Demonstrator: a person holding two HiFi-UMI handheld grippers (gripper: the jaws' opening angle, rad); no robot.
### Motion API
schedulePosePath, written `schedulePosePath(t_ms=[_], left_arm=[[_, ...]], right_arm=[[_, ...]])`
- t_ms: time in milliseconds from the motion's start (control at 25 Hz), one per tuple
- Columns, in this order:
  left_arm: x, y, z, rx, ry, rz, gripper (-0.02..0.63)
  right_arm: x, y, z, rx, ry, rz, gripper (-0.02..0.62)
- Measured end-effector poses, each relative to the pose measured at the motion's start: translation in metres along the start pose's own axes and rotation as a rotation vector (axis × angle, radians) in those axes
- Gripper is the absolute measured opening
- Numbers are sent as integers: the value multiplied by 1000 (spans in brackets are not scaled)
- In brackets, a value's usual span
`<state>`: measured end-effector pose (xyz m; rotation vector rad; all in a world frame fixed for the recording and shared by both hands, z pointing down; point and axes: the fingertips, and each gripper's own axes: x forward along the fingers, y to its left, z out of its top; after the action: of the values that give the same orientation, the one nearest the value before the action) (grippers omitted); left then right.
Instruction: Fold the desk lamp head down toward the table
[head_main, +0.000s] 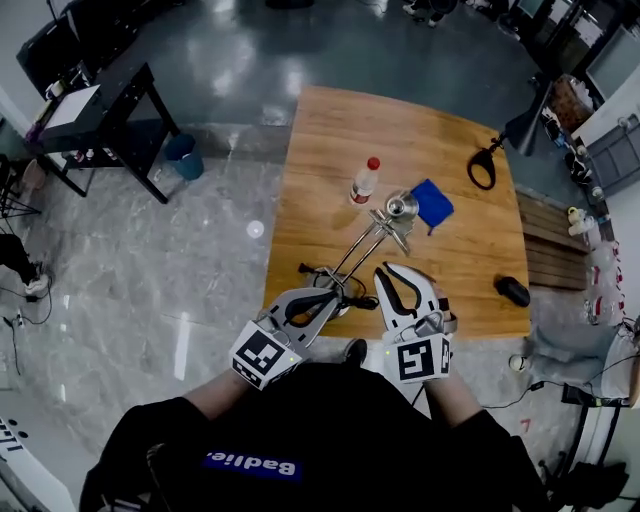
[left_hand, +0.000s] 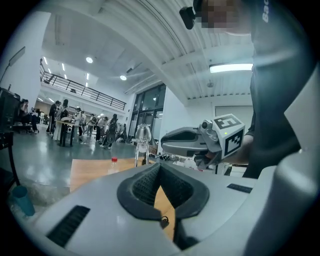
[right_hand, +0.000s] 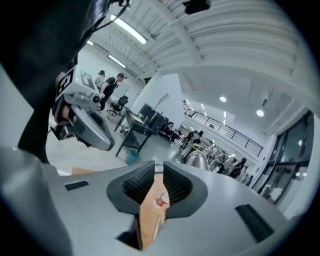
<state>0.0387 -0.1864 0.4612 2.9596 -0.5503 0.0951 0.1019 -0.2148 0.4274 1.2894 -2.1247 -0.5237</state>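
One desk lamp (head_main: 362, 246) is standing on the wooden table (head_main: 470, 285). Its thin arm is leaning from the near-left base toward the chrome bell-shaped head (head_main: 401, 207) at the far right. Two grippers are hovering near its base: the left gripper (head_main: 337, 293) is clenched on nothing, and the right gripper (head_main: 384, 269) is slightly parted and empty.

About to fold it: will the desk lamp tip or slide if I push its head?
Probably tippy: the desk lamp carries its metal head far out on thin rods. It may also slide, since the wooden table looks smooth.
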Motion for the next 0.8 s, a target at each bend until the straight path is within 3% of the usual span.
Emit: schedulePosePath(t_ms=[200,400,640,800], left_arm=[[3,15,-15,-22,27,37,-2],[9,15,-16,-36,27,44,-2],[13,16,-18,-43,33,61,-2],[12,15,-18,-44,36,78,-2]], right_arm=[[15,-25,-12,-326,96,-62,97],[32,-34,-26,-644,151,-69,150],[53,-35,-35,-827,130,-51,150],[58,-32,-37,-829,93,-52,147]])
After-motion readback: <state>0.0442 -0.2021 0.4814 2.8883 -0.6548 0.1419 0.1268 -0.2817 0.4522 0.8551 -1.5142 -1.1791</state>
